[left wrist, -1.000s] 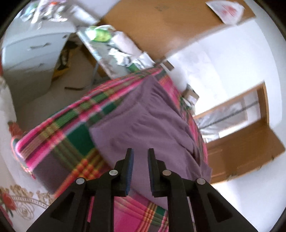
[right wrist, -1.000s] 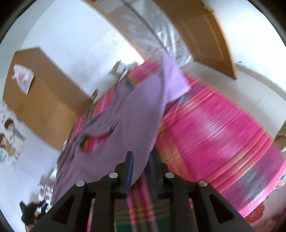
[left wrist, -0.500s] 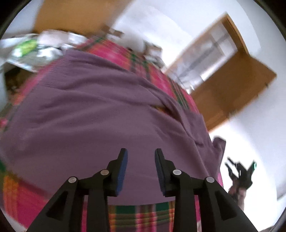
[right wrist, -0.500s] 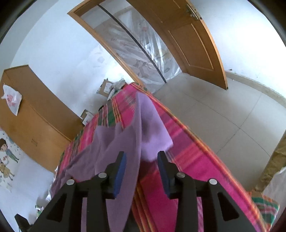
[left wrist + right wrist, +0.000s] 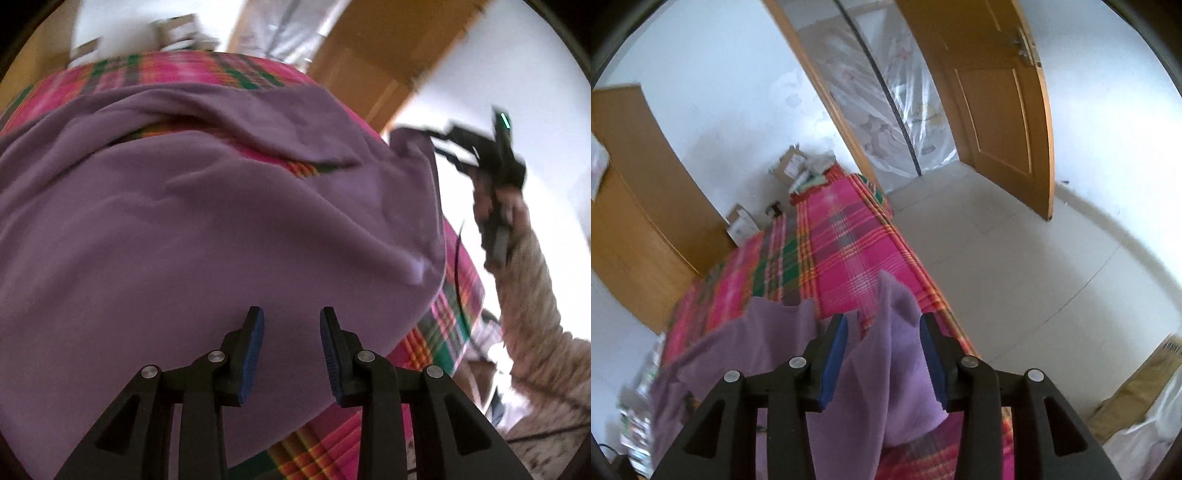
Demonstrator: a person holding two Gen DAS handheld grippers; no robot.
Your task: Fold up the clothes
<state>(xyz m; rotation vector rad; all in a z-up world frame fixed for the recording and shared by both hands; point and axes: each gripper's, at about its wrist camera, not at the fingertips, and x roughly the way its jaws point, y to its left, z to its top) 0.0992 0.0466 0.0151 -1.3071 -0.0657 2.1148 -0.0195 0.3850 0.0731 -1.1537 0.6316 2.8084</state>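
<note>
Both tongs gape: left tongs [image 5: 291, 347] above purple garment [image 5: 184, 229], right tongs [image 5: 882, 354] astride it.

We see a plaid bedcover [image 5: 846, 236] in pink, green and orange running up the middle of the right wrist frame, and along the top and lower right of the left wrist frame. At its far end, mid-frame, sit cardboard boxes [image 5: 788, 166] against a white wall [image 5: 713, 85]. A wooden wardrobe [image 5: 631, 206] fills the left edge. At upper centre stands a doorway covered in clear plastic sheeting [image 5: 894, 110], with an open wooden door [image 5: 993, 99] to its right. Pale floor tiles [image 5: 1015, 266] spread across the right half. At lower right lie a cardboard piece [image 5: 1141, 387] and a white plastic bag [image 5: 1145, 439].
</note>
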